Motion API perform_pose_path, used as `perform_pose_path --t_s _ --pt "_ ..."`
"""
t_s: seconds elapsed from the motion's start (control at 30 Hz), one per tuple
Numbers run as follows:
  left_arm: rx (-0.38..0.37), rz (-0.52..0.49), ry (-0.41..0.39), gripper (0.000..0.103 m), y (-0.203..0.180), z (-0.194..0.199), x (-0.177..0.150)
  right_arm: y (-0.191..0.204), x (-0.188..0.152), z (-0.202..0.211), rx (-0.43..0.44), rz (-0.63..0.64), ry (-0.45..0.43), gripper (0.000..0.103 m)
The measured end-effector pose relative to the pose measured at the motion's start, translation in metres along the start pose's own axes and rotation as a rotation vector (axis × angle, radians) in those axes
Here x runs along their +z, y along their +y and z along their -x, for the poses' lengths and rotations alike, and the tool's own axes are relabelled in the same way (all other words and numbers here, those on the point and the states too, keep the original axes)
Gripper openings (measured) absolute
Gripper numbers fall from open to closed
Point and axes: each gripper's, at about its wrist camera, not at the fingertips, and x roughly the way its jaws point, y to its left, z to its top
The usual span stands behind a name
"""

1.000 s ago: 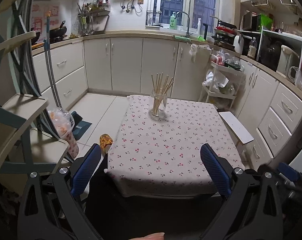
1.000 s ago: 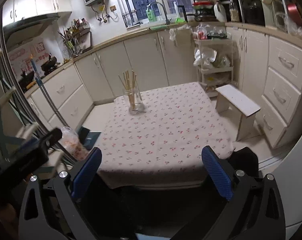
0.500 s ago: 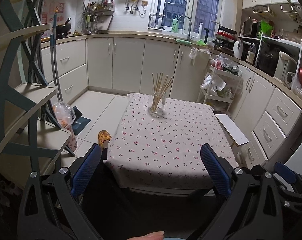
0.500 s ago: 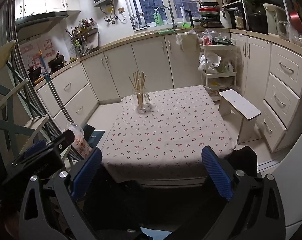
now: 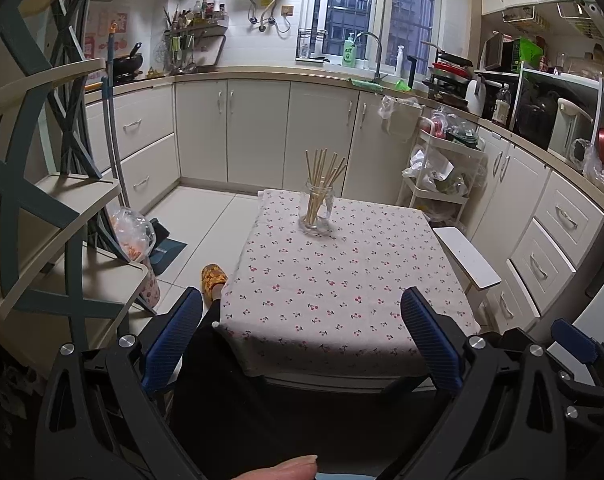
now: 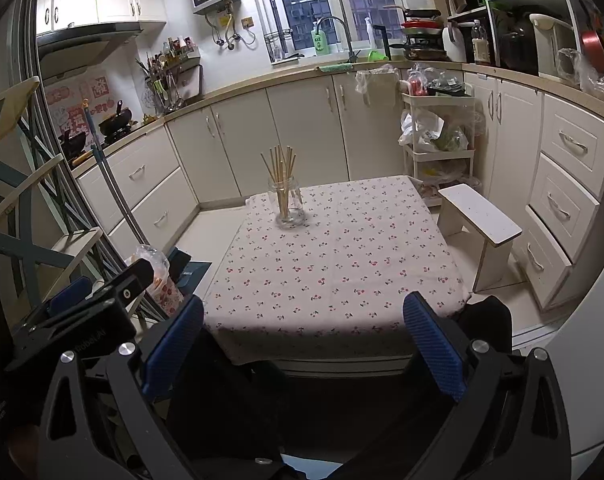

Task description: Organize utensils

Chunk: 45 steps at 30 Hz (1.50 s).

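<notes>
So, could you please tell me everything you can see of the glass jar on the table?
The jar is clear glass, round and lidless, with a narrower neck. It stands upright on the cherry-print tablecloth, towards the far end of the table. It holds a bundle of pale wooden chopsticks that fan out well above its rim. Apart from the cloth and the chopsticks, nothing touches it; both the left gripper and the right gripper are open and far back from it.

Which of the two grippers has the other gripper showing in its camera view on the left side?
The right gripper: its view shows the left gripper low at left. The left gripper's own view has the other one at the right edge.
</notes>
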Motion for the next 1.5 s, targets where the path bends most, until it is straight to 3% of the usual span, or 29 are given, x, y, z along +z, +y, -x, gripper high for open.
perform_pose_path --t_s 0.7,0.9,1.03,1.5 --pt "0.022 -0.004 -0.025 0.095 0.004 0.010 -0.002 0.002 0.000 0.005 0.001 -0.004 -0.012 0.096" --pt "-0.009 -0.021 -0.018 0.095 0.003 0.012 -0.001 0.001 0.002 0.008 0.001 -0.007 -0.017 0.096" --pt "0.031 -0.034 -0.019 0.095 0.002 0.012 -0.002 0.001 0.002 0.008 0.000 -0.007 -0.018 0.096" --pt "0.025 0.006 -0.038 0.095 0.012 0.014 -0.003 0.002 0.002 0.009 0.001 -0.007 -0.019 0.096"
